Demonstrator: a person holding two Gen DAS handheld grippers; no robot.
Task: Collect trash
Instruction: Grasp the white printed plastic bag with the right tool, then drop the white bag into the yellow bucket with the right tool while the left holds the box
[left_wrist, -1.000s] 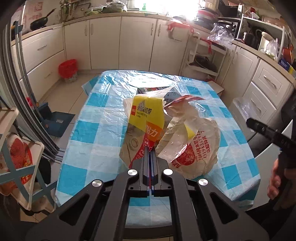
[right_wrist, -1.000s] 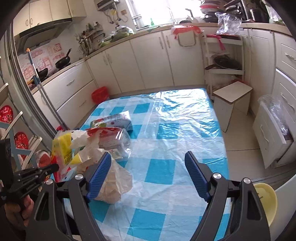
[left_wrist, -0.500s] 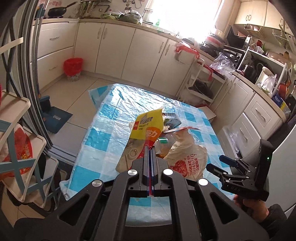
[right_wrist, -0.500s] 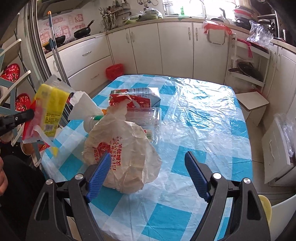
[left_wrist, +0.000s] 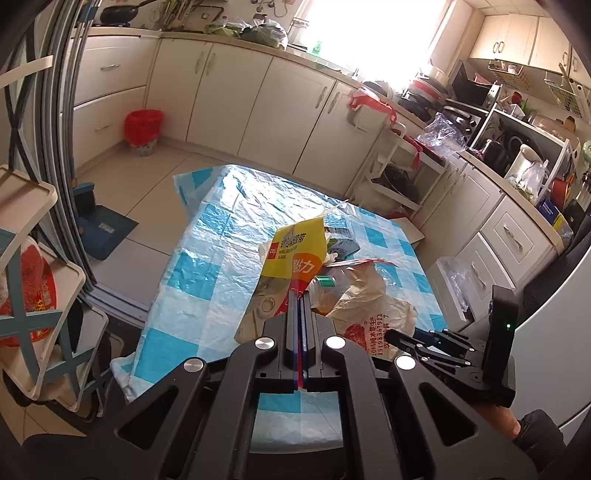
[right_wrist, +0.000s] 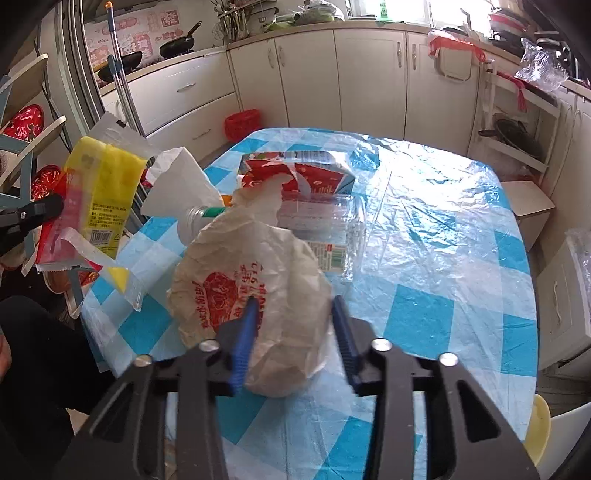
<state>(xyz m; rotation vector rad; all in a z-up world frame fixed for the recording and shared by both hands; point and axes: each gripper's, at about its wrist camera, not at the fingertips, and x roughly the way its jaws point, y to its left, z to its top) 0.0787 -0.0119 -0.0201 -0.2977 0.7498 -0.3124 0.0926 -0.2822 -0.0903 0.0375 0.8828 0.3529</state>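
My left gripper is shut on a yellow and red plastic wrapper and holds it above the table's near left edge; it also shows in the right wrist view. A crumpled white plastic bag with red print sits on the blue-checked tablecloth. My right gripper has its blue fingers on either side of the bag, partly closed around it. Behind the bag lie a clear plastic container, a red and white carton, a bottle and white paper.
White cabinets run along the far wall, with a red bin on the floor. A wire rack and a low stool stand by the table's far right. A shelf rack is at left.
My right gripper has moved forward onto the white bag and its fingers have narrowed around it. My left gripper has lifted the wrapper up and back from the table.
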